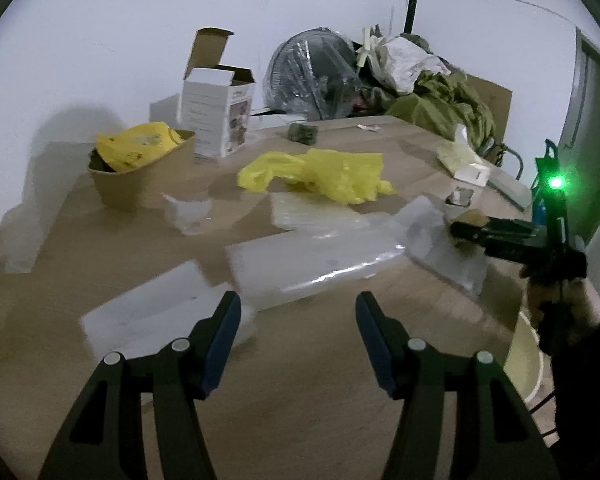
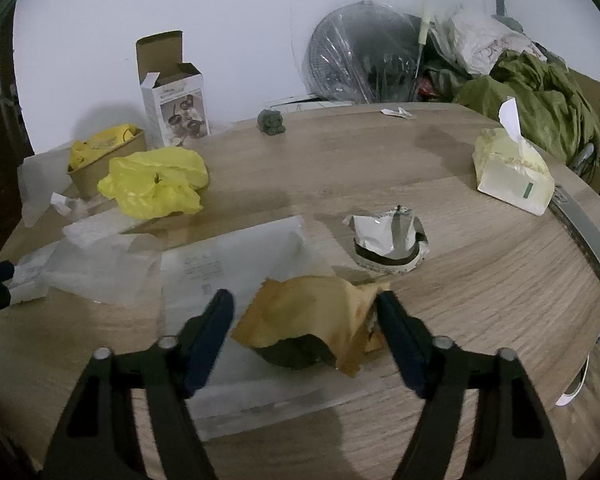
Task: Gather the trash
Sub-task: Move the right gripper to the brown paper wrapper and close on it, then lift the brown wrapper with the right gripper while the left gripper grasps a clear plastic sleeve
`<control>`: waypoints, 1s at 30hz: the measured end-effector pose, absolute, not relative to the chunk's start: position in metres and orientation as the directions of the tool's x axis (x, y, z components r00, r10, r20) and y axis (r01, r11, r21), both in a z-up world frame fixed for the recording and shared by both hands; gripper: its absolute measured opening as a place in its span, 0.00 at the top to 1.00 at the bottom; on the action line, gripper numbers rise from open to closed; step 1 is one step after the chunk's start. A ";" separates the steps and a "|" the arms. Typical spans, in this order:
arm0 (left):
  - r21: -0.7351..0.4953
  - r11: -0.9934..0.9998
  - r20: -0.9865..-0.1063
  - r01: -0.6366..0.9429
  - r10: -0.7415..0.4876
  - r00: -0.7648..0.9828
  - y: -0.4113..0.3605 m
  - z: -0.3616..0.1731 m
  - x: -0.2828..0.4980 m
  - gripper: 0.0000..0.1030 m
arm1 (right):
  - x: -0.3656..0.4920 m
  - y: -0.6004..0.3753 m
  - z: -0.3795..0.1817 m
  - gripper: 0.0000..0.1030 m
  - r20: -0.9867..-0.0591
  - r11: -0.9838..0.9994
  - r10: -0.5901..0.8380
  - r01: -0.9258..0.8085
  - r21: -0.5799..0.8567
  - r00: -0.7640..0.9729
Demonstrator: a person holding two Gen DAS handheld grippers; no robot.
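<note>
Trash lies on a round wooden table (image 2: 380, 168). My right gripper (image 2: 306, 312) is open, its fingers on either side of a crumpled tan paper wrapper (image 2: 312, 316) that lies on a clear plastic sheet (image 2: 236, 256). A torn silver foil packet (image 2: 392, 240) lies beyond it. My left gripper (image 1: 298, 312) is open and empty above clear plastic bags (image 1: 312, 256). A yellow plastic bag (image 1: 320, 176) lies mid-table, also in the right wrist view (image 2: 156, 188). The right gripper shows in the left wrist view (image 1: 464, 230).
A brown paper bowl (image 1: 120, 188) with yellow wrapping stands at the left. An open white carton (image 1: 216, 120), a tissue pack (image 2: 512, 172), a small grey lump (image 2: 272, 122), and a grey bar (image 2: 588, 236) are on the table. A fan and olive cloth lie behind. A pale bin (image 1: 524, 356) stands below the table's edge.
</note>
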State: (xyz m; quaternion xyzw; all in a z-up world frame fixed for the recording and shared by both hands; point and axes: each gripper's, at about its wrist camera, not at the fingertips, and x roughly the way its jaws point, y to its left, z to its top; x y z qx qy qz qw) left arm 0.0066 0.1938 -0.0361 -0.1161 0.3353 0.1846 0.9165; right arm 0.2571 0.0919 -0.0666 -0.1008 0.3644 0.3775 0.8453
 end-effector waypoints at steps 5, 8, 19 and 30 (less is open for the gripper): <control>-0.081 0.909 -0.683 -0.410 0.249 0.687 0.208 -0.037 -0.004 0.42 | 0.254 0.091 -0.065 0.61 -0.682 0.687 0.582 -0.716 0.122 0.442; -0.033 0.910 -0.707 -0.413 0.271 0.654 0.212 -0.042 -0.007 0.42 | 0.251 0.091 -0.065 0.68 -0.678 0.680 0.587 -0.723 0.118 0.442; 0.144 0.924 -0.769 -0.355 0.330 0.548 0.227 -0.061 -0.009 0.42 | 0.233 0.080 -0.039 0.72 -0.612 0.676 0.619 -0.731 0.096 0.492; 0.045 0.943 -0.797 -0.330 0.233 0.557 0.250 -0.068 -0.010 0.58 | 0.221 0.066 -0.030 0.72 -0.592 0.681 0.623 -0.727 0.091 0.510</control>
